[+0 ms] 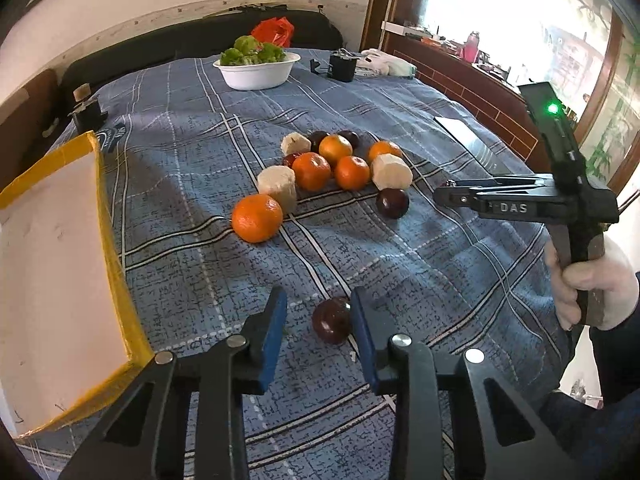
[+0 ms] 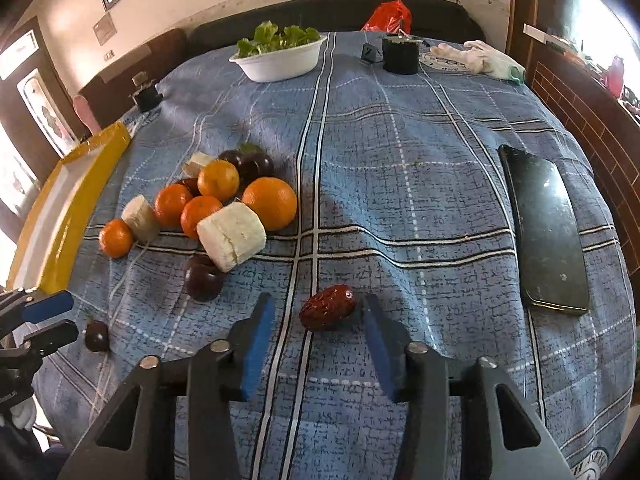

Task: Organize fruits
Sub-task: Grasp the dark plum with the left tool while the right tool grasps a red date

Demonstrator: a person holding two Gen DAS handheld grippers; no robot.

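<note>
Two claws hang over the plaid cloth (image 2: 400, 160), both spread apart. Between the right gripper (image 2: 318, 344) fingers lies a wrinkled red date (image 2: 329, 312), unclamped. A dark plum (image 1: 331, 320) sits just ahead of the left gripper (image 1: 318, 340).

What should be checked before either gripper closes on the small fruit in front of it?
1. Left gripper open: ok, the blue pads stand apart.
2. Dark plum lined up with the left gripper: partly ok, it sits against the right-hand pad, off centre.
3. Right gripper open: ok.
4. Red date between the right gripper's pads: ok, roughly centred, touching neither pad.
5. Yellow-edged tray within sight as a drop spot: ok, at the left of the cloth; whether it is the intended place, cannot tell.
6. Fruit pile apart from both targets: ok, it lies farther back.
</note>
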